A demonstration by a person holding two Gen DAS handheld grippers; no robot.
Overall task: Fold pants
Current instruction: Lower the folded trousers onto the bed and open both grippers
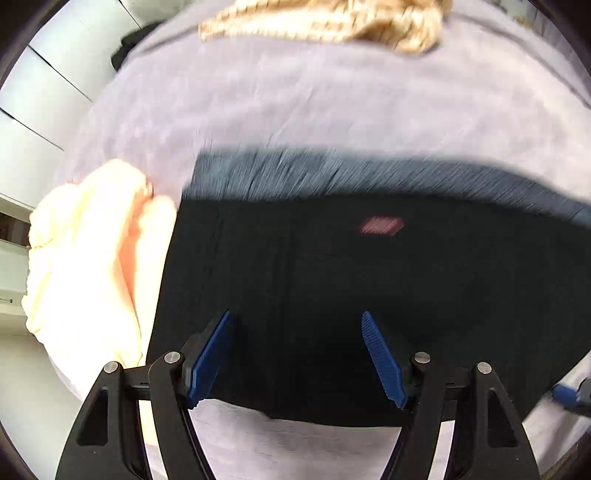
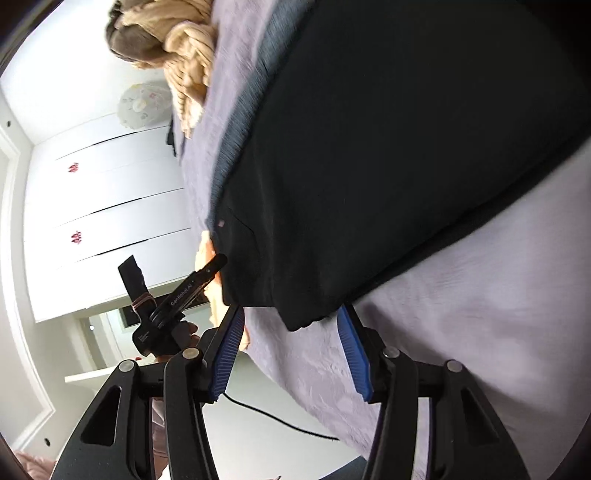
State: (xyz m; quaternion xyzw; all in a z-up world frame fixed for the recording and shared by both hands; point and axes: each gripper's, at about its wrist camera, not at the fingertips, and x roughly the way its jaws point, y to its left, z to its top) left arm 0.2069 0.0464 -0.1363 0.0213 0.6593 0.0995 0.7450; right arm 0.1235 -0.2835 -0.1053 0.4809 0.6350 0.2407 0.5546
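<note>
On the bed: black pants (image 1: 332,295) lie flat on a lilac bedspread (image 1: 295,103), a grey ribbed band (image 1: 332,173) along their far edge and a small red label (image 1: 380,225) on the cloth.
Beside them: a pale yellow garment (image 1: 88,258) touches the pants' left edge; a tan knit (image 1: 321,18) sits well apart at the far side.
Handling: likely soft, light and limp; the cloth should sag and slide on itself, so a pinch at a corner or edge seems the best hold.
Left gripper (image 1: 295,354): wide open, jaws over the near edge of the pants, nothing clamped; contact with the cloth cannot be told.
Right gripper (image 2: 291,350): wide open, straddling a near corner of the pants (image 2: 369,166), not closed on it.
Sharpness: the left wrist view is motion-blurred.
</note>
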